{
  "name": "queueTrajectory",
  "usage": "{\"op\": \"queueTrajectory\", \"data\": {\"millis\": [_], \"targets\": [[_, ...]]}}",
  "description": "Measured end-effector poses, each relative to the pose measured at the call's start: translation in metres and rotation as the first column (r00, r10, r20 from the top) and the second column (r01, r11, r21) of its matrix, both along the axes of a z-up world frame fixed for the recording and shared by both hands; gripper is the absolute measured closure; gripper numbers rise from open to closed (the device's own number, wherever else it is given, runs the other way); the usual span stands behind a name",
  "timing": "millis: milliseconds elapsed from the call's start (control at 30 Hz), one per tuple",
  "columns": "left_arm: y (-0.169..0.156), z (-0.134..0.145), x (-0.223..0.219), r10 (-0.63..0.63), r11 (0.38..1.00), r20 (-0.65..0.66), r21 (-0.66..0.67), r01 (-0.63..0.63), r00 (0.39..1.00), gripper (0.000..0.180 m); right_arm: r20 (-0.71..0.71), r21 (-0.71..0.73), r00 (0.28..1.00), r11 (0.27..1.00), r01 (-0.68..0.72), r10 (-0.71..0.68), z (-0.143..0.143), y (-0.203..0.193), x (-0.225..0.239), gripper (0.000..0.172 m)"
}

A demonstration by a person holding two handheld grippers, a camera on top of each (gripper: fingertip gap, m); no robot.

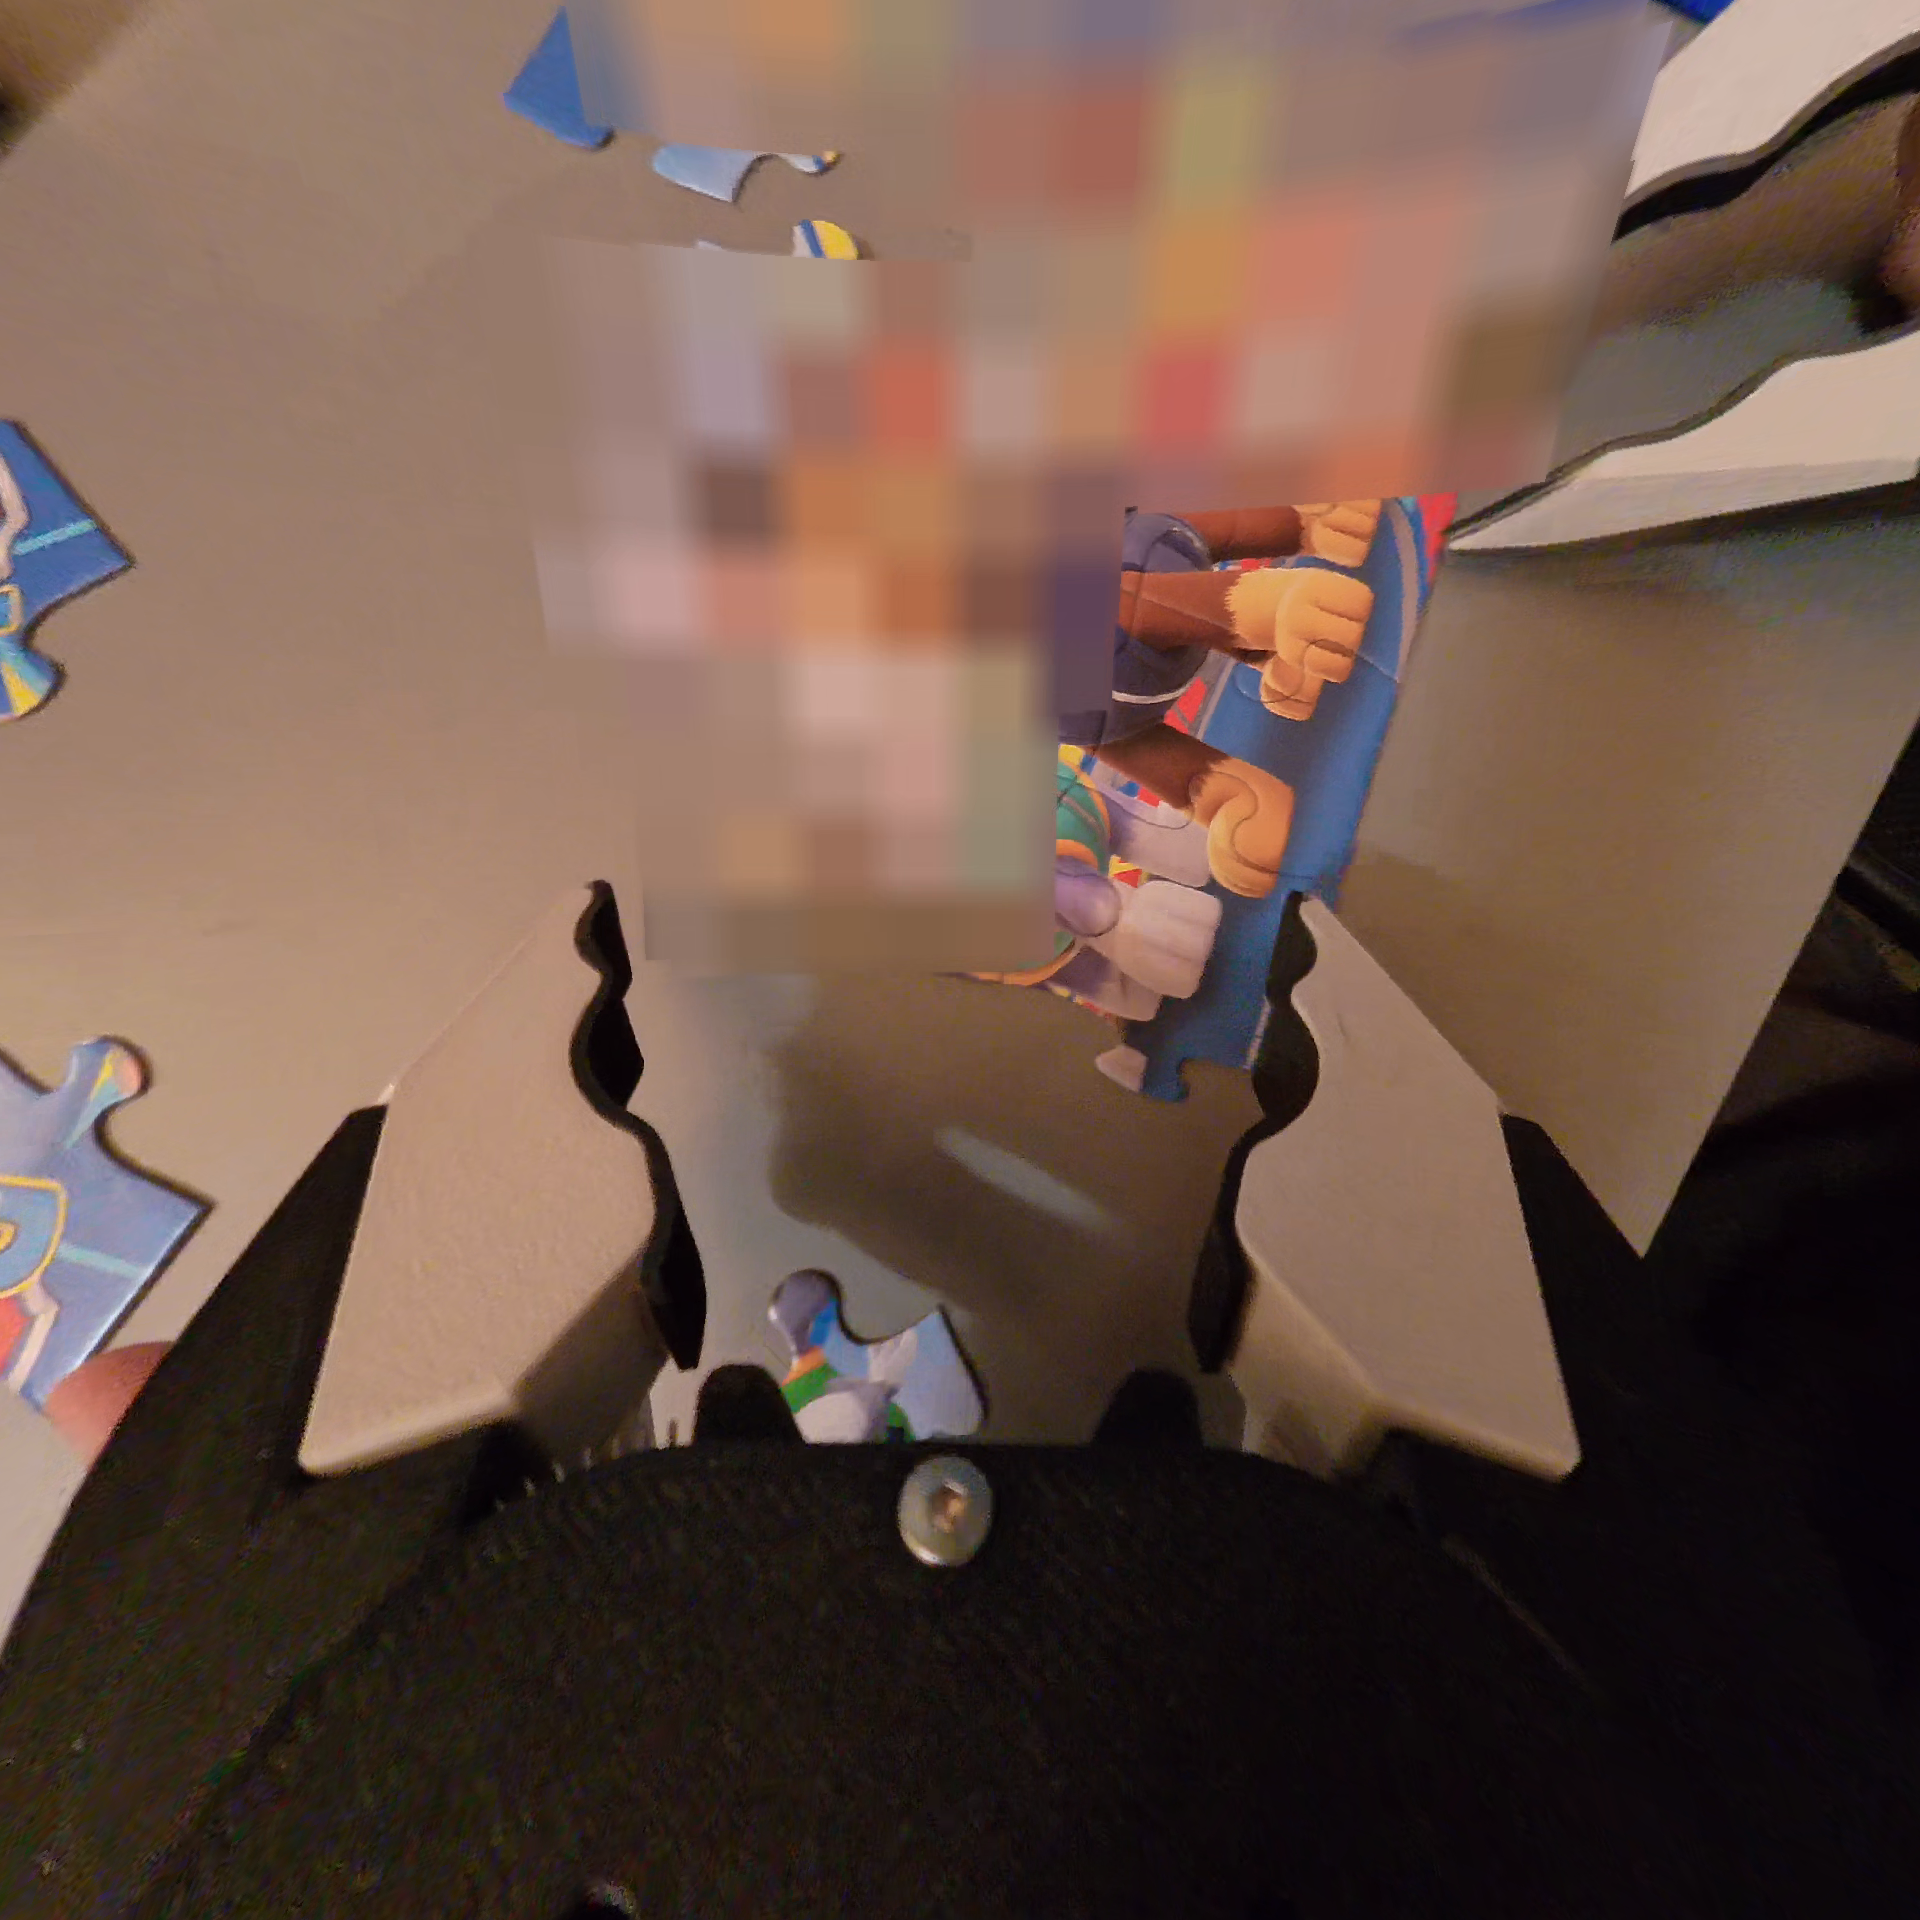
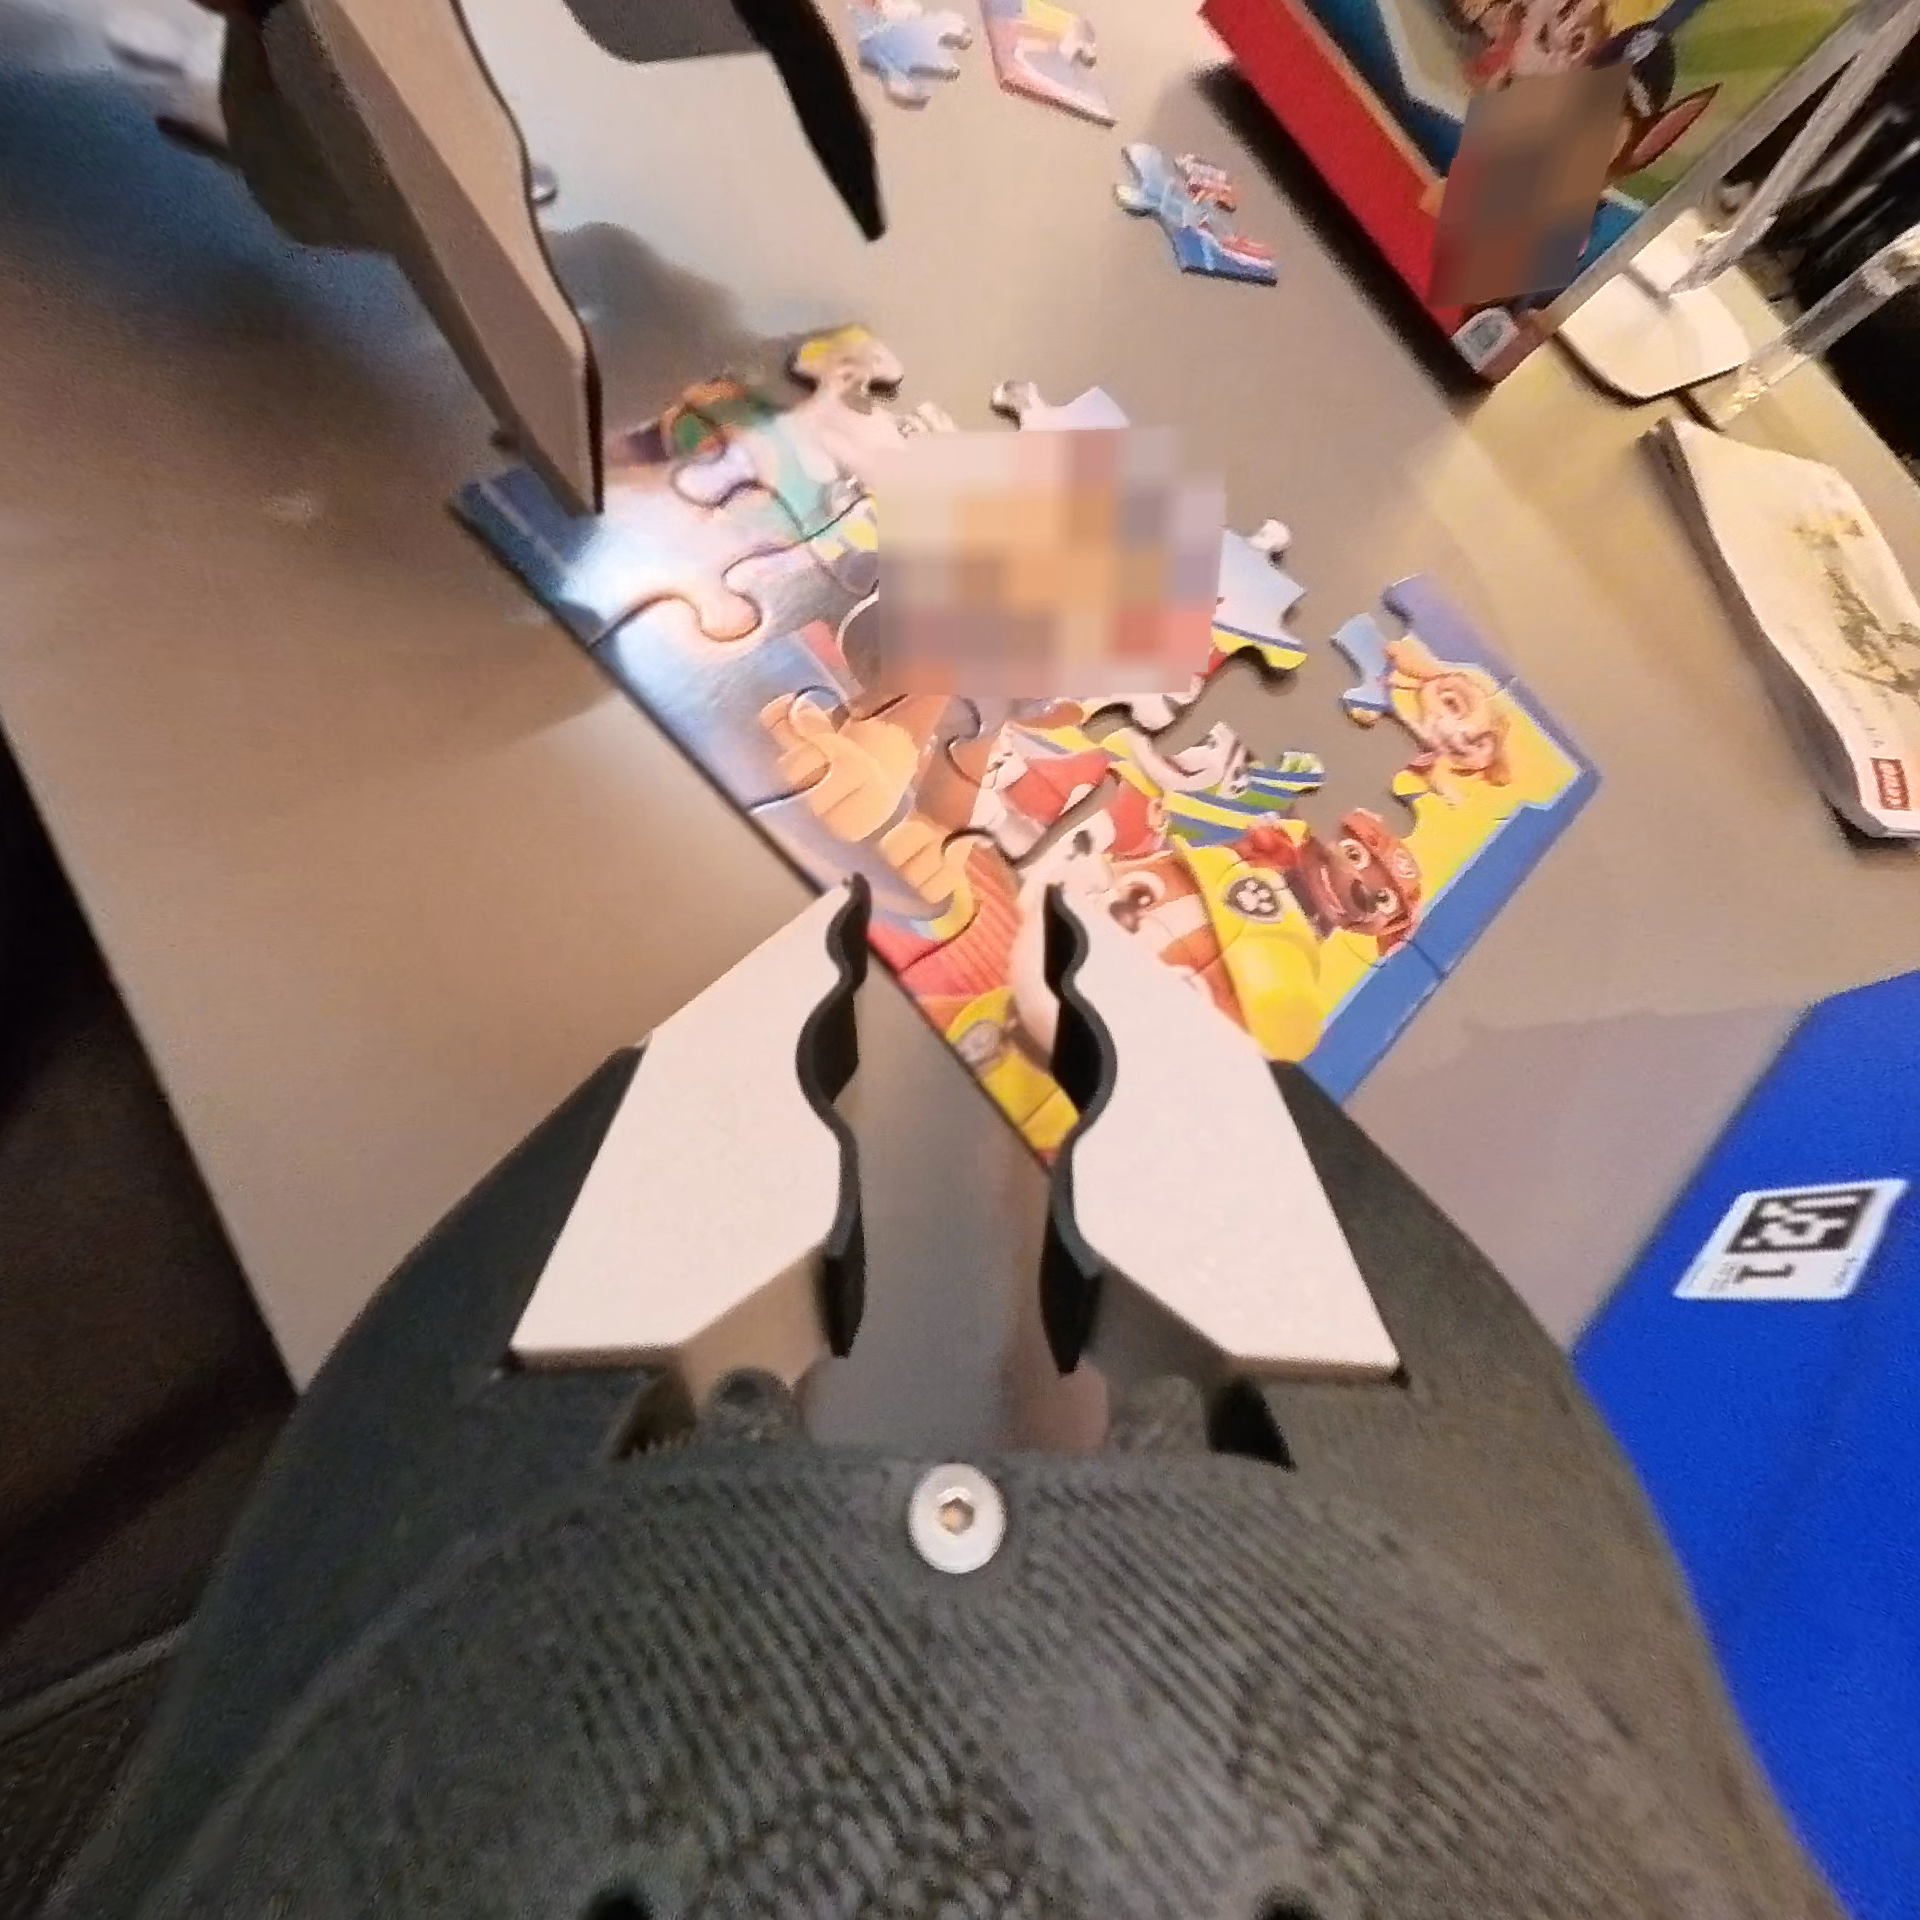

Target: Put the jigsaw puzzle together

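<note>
Right wrist view: right gripper (image 2: 954, 914), fingers slightly parted and pinching nothing, is hovering over the half-built colourful cardboard jigsaw (image 2: 1143, 831) at twelve o'clock; left gripper (image 1: 940, 914) is gaping wide, empty.

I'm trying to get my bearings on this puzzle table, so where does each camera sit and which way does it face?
Left wrist view: on the left gripper, facing along wide-apart fingers at the assembled puzzle on the grey table; its own fingers show.
Right wrist view: on the right gripper, over the puzzle's edge; its narrower fingers show, the left gripper far off.
Shared: puzzle, table, both grippers.
</note>
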State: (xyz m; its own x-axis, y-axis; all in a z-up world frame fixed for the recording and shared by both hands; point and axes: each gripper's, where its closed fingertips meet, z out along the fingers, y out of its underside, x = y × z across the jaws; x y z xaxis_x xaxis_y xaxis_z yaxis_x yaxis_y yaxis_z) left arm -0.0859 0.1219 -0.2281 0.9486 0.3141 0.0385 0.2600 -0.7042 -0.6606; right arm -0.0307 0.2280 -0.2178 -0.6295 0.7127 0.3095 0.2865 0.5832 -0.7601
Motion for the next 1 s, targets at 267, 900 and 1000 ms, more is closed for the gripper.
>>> {"op": "queueTrajectory", "data": {"millis": [267,900,1000], "targets": [[-0.011,0.011,-0.029,0.084,0.994,0.103,0.062,-0.091,0.991,0.138,-0.160,-0.043,0.982,0.994,0.097,-0.103,0.038,0.021,-0.061,0.144],[-0.011,-0.008,-0.033,0.061,0.997,0.005,-0.055,-0.061,0.998,0.143,0.126,-0.170,0.855,0.838,0.518,-0.503,0.000,0.070,-0.021,0.118],[-0.007,-0.008,-0.035,0.058,0.997,0.006,-0.044,-0.057,0.998,0.144,0.211,-0.177,0.844,0.830,0.529,-0.493,-0.010,0.069,-0.021,0.111]]}}
